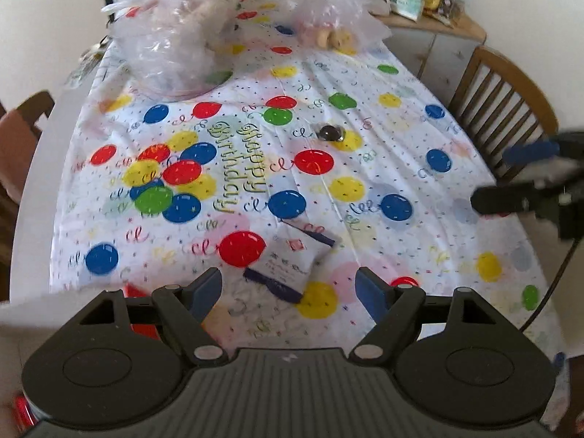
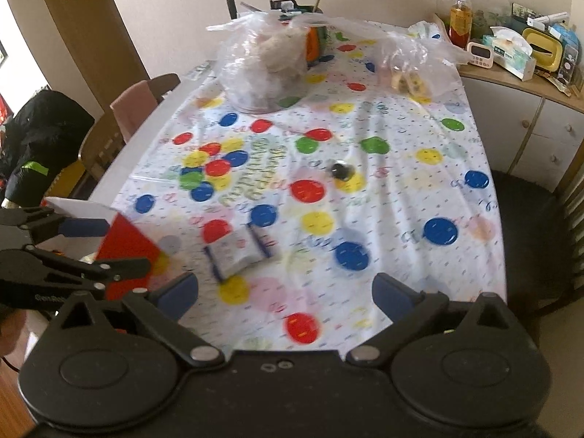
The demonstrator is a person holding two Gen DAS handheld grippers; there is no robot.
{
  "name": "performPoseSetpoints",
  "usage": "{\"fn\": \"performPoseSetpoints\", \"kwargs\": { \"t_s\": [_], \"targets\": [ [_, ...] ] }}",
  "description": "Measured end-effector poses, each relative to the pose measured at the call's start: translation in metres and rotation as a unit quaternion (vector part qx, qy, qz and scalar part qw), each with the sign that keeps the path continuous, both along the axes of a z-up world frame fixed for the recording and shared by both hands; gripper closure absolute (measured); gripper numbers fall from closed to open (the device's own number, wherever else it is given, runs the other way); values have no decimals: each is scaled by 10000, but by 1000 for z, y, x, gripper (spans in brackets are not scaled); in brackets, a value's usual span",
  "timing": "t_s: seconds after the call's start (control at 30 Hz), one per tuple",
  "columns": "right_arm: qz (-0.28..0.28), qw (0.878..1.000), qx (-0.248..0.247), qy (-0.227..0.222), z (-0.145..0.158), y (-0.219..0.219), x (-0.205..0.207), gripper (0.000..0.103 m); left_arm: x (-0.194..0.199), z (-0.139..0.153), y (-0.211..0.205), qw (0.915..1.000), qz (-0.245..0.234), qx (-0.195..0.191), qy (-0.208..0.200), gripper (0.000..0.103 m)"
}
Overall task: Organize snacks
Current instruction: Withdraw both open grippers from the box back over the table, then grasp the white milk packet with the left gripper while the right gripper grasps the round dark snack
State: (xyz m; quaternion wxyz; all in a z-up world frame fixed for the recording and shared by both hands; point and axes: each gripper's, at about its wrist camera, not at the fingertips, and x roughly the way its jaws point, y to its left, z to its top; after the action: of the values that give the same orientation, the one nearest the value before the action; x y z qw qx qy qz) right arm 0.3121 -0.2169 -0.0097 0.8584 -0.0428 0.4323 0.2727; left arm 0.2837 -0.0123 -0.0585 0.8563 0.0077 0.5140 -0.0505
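**Left wrist view.** Left gripper (image 1: 290,288): jaws parted moderately, nothing between them, poised over the near part of the table. Snack packet (image 1: 292,259): small, white with dark blue end bands, flat on the balloon tablecloth (image 1: 365,73) just ahead of the blue pads. Small dark round item (image 1: 330,132): mid-table in a clear wrapper, kind not legible. Large clear bag (image 1: 171,47) and smaller clear bag (image 1: 328,25): far end of the table, pale contents inside. Right gripper (image 1: 511,175): entered at the right edge, blurred, fingers apart, empty. Wooden chair (image 1: 503,109): beyond it.

**Right wrist view.** Right gripper (image 2: 284,292): jaws spread wide, holding nothing. Snack packet (image 2: 237,250): ahead and slightly left of the gap. Left gripper (image 2: 109,244): at the left edge, over a red box (image 2: 127,252) with a white flap, off the table's corner. Dark round item (image 2: 341,169): further up the cloth. Sideboard (image 2: 511,84): cluttered, behind the table.

**Risks noted.** Both grippers stood near the single packet; a joint approach could knock them together. The cloth looked thin and wrinkled; low fingertips could snag it and drag the packet. The packet's printing resembled the cloth's, which invited a misjudged edge and a pinch on one corner only, likely to slip.
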Motion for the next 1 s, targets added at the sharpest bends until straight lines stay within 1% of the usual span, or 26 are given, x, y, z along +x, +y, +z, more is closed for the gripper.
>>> {"fn": "performPoseSetpoints", "kwargs": {
  "t_s": [0.07,0.17,0.37,0.5,0.6,0.7,0.83,0.9,0.93,0.97,1.0],
  "targets": [
    [56,10000,-31,1,-2,-3,17,1,9,-11,-3,9998,-168,51,117,23],
    [298,9995,-70,29,-10,-3,44,1,19,-26,-9,9987,-389,226,230,23],
    [1046,9940,-324,1,-34,15,76,1,42,-56,-17,9950,-831,191,529,23],
    [1685,9838,-559,-251,-49,30,90,1,60,-75,-14,9932,-860,153,775,23],
    [1997,9769,-686,-337,-58,36,102,3,71,-88,-8,9926,-775,8,939,23],
    [2181,9724,-733,-380,-66,41,117,4,74,-95,-6,9922,-772,-53,974,23],
    [2280,9698,-766,-403,-78,48,142,10,77,-99,-6,9926,-755,-30,949,23],
    [2302,9691,-776,-433,-84,53,157,17,79,-100,-5,9932,-710,-77,918,23],
    [2301,9691,-779,-430,-87,54,163,23,80,-101,-4,9934,-700,-83,903,23],
    [2293,9695,-758,-427,-90,57,170,27,80,-102,-4,9936,-699,-71,881,23],
    [2267,9700,-747,-453,-92,59,176,27,81,-103,-4,9938,-700,-47,863,23]
  ]
}}
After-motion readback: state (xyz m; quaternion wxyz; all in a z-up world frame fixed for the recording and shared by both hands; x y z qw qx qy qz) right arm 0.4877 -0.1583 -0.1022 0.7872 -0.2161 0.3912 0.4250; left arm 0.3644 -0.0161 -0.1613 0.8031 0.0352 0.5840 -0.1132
